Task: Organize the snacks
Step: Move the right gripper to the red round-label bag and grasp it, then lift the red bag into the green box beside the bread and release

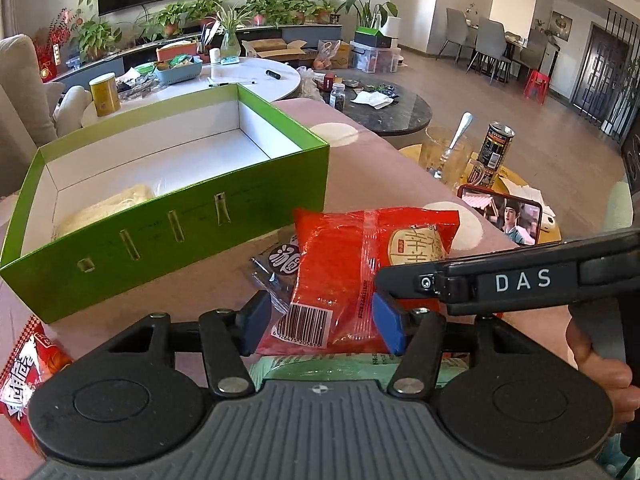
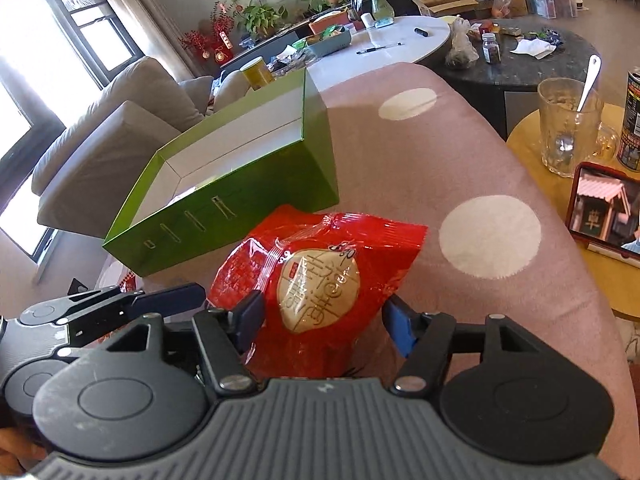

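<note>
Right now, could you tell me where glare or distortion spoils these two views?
Right wrist view: the window is blown out white and the green box bows from fisheye. Left wrist view: evenly lit, red snack packet sharp, room edges curved.

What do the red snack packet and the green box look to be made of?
The red snack packet looks like thin glossy plastic film: it crinkles, catches glare, and has a clear seam strip. The green box appears to be rigid paperboard, with a smooth satin green outside, a matte white lining, crisp folded corners and small cut slots in its front wall. Neither can be confirmed by sight alone.
</note>
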Motion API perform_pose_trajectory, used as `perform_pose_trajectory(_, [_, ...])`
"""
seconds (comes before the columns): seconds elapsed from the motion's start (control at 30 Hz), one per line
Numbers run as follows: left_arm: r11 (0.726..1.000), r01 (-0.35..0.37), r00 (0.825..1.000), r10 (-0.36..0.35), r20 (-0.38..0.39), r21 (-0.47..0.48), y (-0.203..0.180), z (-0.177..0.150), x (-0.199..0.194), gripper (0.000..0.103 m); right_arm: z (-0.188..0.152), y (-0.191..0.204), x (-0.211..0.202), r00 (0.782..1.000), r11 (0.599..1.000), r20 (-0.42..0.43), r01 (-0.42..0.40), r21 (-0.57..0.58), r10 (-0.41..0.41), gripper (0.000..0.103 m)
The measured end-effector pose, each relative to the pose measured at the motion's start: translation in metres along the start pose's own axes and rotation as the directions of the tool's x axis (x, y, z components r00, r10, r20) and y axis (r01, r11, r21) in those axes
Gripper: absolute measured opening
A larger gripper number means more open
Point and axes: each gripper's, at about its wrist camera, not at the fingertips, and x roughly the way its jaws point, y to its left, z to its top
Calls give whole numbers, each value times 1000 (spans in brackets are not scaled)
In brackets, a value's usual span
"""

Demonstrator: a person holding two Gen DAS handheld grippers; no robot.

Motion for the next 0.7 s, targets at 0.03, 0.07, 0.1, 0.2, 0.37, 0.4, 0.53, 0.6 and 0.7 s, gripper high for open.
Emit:
perform_pose_trajectory(0.03, [1000, 0, 1000, 0, 0, 2, 0, 0, 0, 54, 0, 0, 1, 1000, 1000, 0, 1, 0, -1, 66])
perform_pose_trajectory(0.07, [1000, -2, 1000, 2, 1, 5, 0, 0, 0, 54, 0, 0, 0, 1000, 1000, 1, 3, -1, -3, 66])
perform_pose_trajectory(0.1, [1000, -3, 1000, 3, 1, 7, -1, 0, 0, 54, 0, 0, 1, 1000, 1000, 2, 4, -2, -4, 66])
perform_pose_trajectory(0.2, [1000, 11, 1000, -11, -6, 12, -2, 0, -2, 54, 0, 1, 0, 1000, 1000, 3, 5, -6, -5, 66])
perform_pose_trajectory(0.37, [999, 15, 1000, -15, -13, 47, -7, 0, -5, 58, 4, 2, 1, 1000, 1000, 0, -7, -9, 7, 66])
perform_pose_trajectory(0.4, [999, 16, 1000, -15, -17, 45, -8, 0, -4, 59, 5, 2, 2, 1000, 1000, 1, -6, -14, 6, 66])
perform_pose_trajectory(0.53, [997, -8, 1000, 9, -21, 77, -17, 2, 2, 62, 7, 8, 4, 1000, 998, 13, 10, -64, -9, 66])
perform_pose_trajectory(0.6, [996, -16, 1000, 18, -20, 91, -20, 2, 3, 62, 6, 8, 5, 1000, 997, 14, 22, -70, -21, 66])
perform_pose_trajectory(0.7, [996, -16, 1000, 17, -17, 85, -19, 2, 3, 63, 4, 4, 4, 1000, 998, 8, 19, -51, -18, 67])
